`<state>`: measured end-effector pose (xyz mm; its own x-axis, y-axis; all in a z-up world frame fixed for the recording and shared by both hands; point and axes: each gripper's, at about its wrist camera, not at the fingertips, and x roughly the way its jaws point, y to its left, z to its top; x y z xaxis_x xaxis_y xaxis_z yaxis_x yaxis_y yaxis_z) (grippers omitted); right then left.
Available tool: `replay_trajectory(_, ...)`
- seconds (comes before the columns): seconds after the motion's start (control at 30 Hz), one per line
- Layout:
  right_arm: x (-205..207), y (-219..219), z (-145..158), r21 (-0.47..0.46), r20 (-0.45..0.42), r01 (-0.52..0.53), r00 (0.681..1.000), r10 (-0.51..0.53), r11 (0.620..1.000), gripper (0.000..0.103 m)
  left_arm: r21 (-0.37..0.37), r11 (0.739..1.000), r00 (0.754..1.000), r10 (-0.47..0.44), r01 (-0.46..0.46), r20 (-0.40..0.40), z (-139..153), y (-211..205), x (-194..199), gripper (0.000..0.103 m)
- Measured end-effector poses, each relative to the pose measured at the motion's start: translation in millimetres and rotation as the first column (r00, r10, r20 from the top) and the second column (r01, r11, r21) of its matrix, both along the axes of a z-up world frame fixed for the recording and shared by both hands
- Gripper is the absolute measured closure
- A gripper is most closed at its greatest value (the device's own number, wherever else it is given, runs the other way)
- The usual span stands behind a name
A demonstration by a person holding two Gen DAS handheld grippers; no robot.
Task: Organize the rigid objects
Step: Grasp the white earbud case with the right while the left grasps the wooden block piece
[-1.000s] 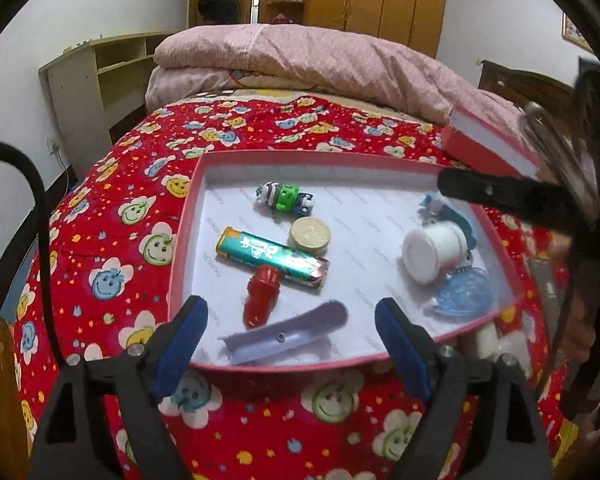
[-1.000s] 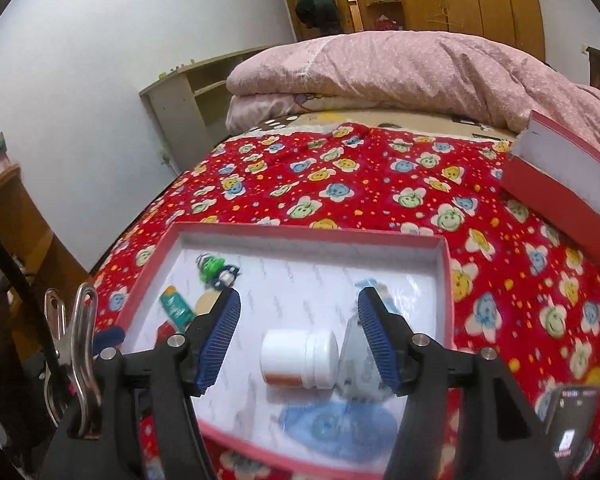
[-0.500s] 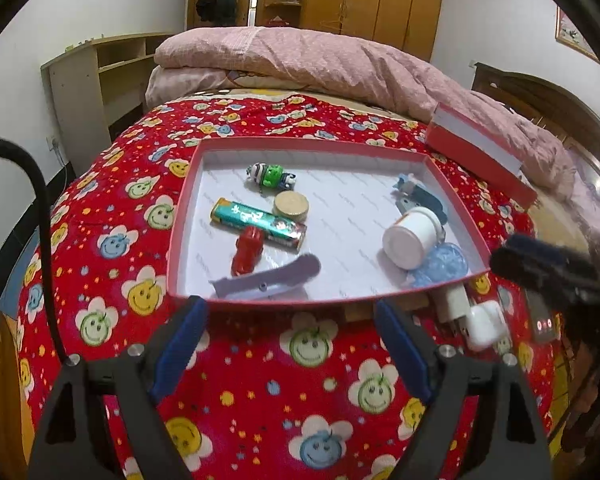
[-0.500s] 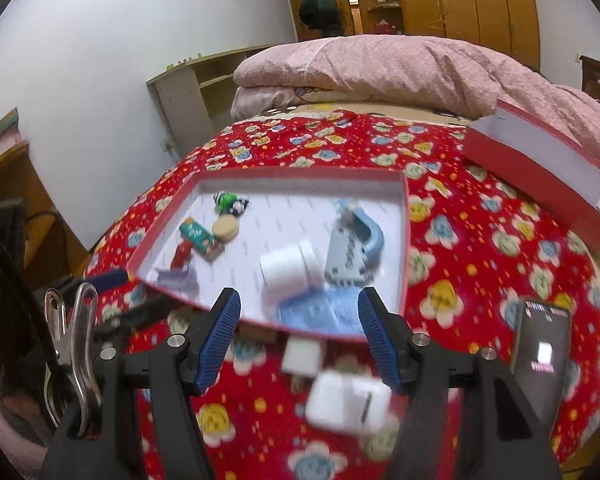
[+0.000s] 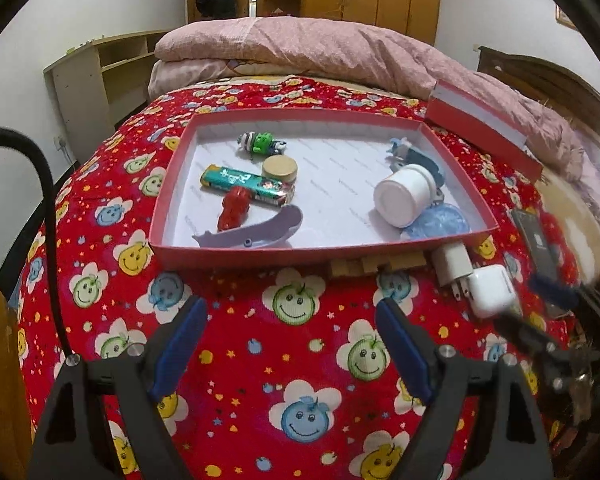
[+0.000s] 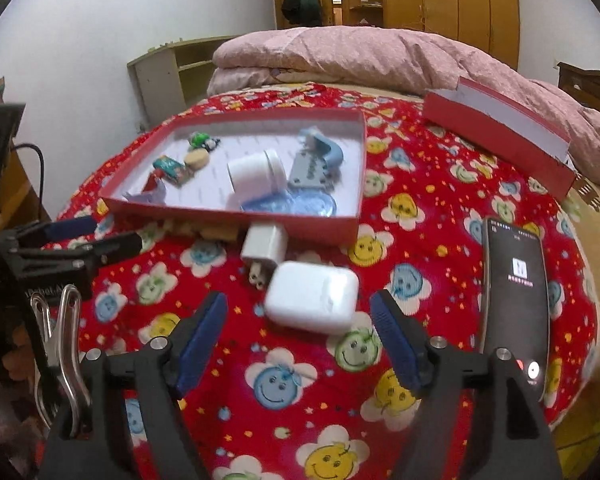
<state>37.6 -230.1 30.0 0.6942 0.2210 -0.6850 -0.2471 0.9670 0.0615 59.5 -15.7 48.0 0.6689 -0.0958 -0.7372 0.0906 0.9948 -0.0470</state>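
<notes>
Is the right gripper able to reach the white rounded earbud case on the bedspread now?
Probably yes: the right gripper is open and empty, and the white rounded earbud case lies just ahead, between its fingers' line, with nothing covering it.

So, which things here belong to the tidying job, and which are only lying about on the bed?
For the job:
- red box tray, already holding small items
- white earbud case, outside the tray
- white charger plug, outside the tray
- wooden blocks, against the tray's front wall

Probably just lying about:
- phone, its screen lit
- red box lid
- pink quilt
</notes>
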Motion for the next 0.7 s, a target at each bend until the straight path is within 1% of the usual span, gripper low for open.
replay_trajectory(0.17, 5.7, 1.1, -11.2, -0.023, -0.006, 0.028, 1.0, -0.028, 0.999, 0.027, 0.007, 1.0, 1.0, 0.004, -0.004, -0.008, -6.1, -3.4, 1.5, 0.014)
replay_trajectory(0.3, 13.3, 8.2, -17.7, -0.074, -0.004, 0.043, 0.999, -0.043, 0.996, 0.027, -0.001, 1.0, 1.0, 0.003, -0.003, -0.015, -9.5, -7.4, 4.3, 0.014)
replay_trajectory(0.43, 20.3, 7.5, -25.2, -0.098, -0.021, 0.084, 0.996, -0.087, 0.992, 0.027, 0.003, 1.0, 1.0, 0.009, -0.009, -0.017, -13.6, -14.7, 9.7, 0.014)
replay_trajectory(0.5, 19.3, 3.8, -25.6, -0.077, -0.022, 0.086, 0.996, -0.088, 0.993, 0.032, -0.018, 1.0, 0.999, 0.005, -0.005, -0.032, -16.7, -17.6, 13.6, 0.014)
replay_trajectory(0.53, 17.9, 2.9, -25.1, -0.075, -0.018, 0.09, 0.996, -0.092, 0.993, 0.045, -0.032, 0.999, 0.999, 0.005, -0.006, -0.036, -17.9, -18.4, 14.4, 0.014)
replay_trajectory(0.6, 14.4, -0.3, -24.5, -0.07, -0.012, 0.107, 0.994, -0.108, 0.992, 0.045, -0.059, 0.998, 0.999, 0.007, -0.009, -0.032, -19.6, -21.3, 15.6, 0.014)
replay_trajectory(0.7, 6.9, -4.1, -24.8, -0.054, -0.019, 0.109, 0.994, -0.11, 0.993, 0.045, -0.075, 0.997, 1.0, -0.001, 0.0, -0.019, -19.8, -28.8, 17.3, 0.014)
